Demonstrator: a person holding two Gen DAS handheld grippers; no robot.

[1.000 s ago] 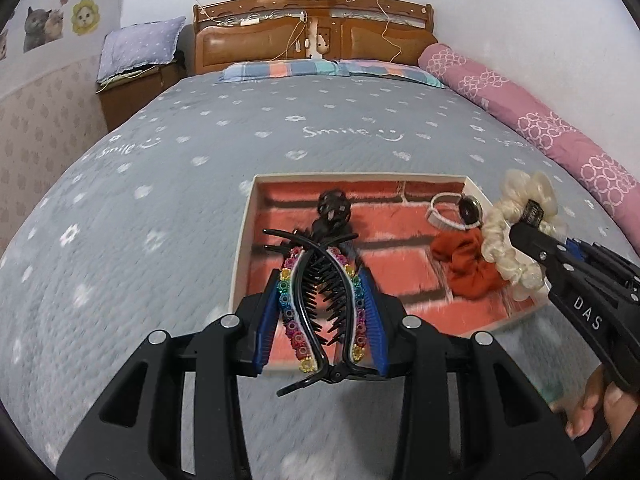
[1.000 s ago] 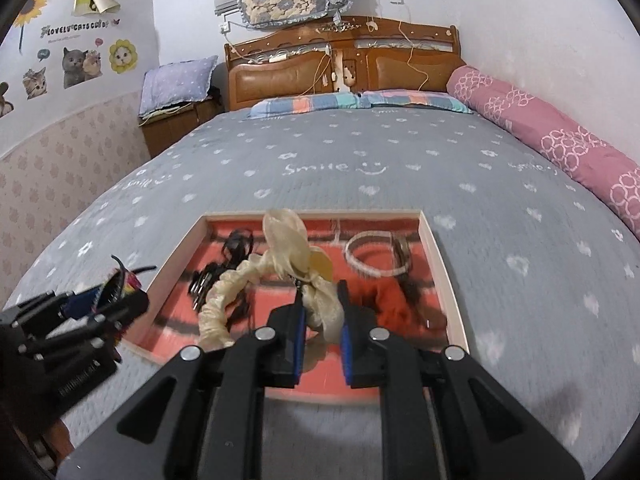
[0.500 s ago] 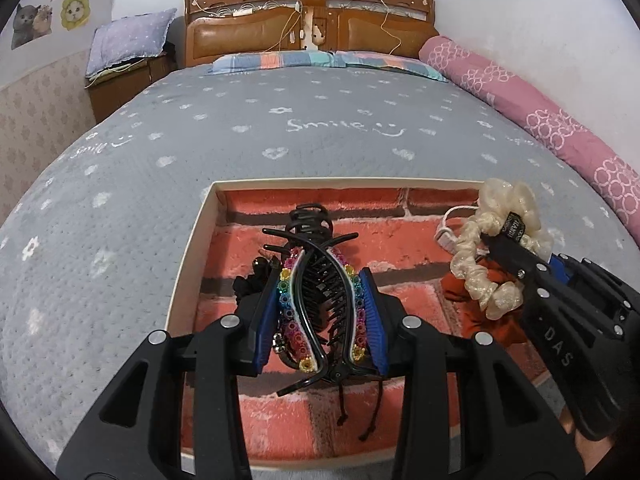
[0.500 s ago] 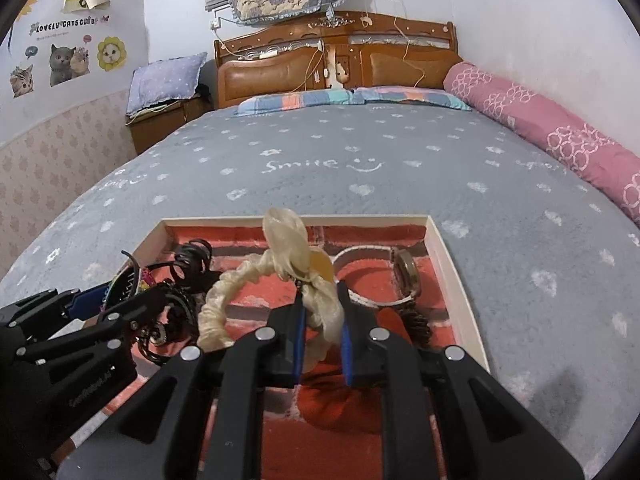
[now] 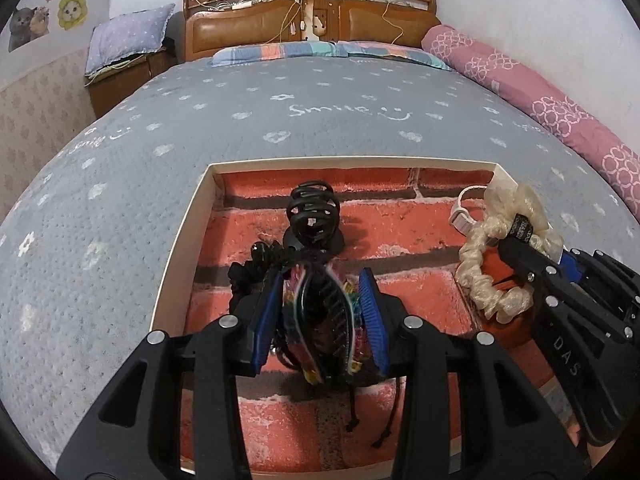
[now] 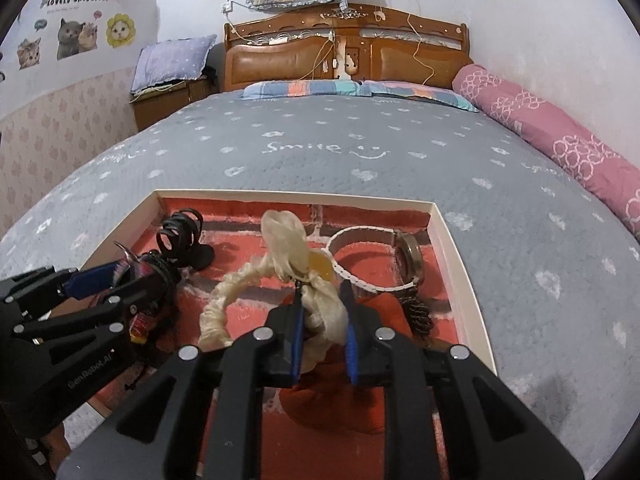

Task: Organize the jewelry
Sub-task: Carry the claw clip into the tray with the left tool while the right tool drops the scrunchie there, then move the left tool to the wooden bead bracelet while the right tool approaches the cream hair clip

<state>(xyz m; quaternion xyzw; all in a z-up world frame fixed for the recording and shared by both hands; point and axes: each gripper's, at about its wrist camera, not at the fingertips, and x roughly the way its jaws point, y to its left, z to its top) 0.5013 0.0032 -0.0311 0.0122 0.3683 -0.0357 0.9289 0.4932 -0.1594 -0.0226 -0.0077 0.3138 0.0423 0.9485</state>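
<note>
Left gripper (image 5: 318, 316): positioned over the left part of the tray (image 5: 188, 236); its blue-padded fingers (image 5: 266, 312) are clamped on a black claw clip with rainbow beads (image 5: 320, 320); the clip stands on edge between the pads, teeth facing forward; thin black cords hang from beneath it toward the brick-pattern tray floor.

Right gripper (image 6: 322, 332): positioned over the middle of the tray; its fingers are closed on a cream scrunchie (image 6: 280, 272); one loop of the scrunchie rises above the fingertips, the other droops to the left; whether the lower loop touches the tray floor cannot be determined.

Tray contents: a black spiral hair tie (image 5: 314, 212) stands in the far left area, just ahead of the claw clip; a small black item (image 5: 248, 272) lies just beside the left fingertip, detail unclear; an orange-red scrunchie (image 6: 344, 392) lies on the floor beneath the right gripper; a wristwatch with a white strap (image 6: 404, 256) lies in the far right corner, near the wall; a dark coiled piece (image 6: 418, 314) lies just beside the watch.

Support surface: the tray rests on a grey bedspread (image 6: 320, 152) bearing the word "Smile"; a pink bolster (image 6: 552, 140) runs along the right edge; a wooden headboard (image 6: 344, 52) stands at the far end.
</note>
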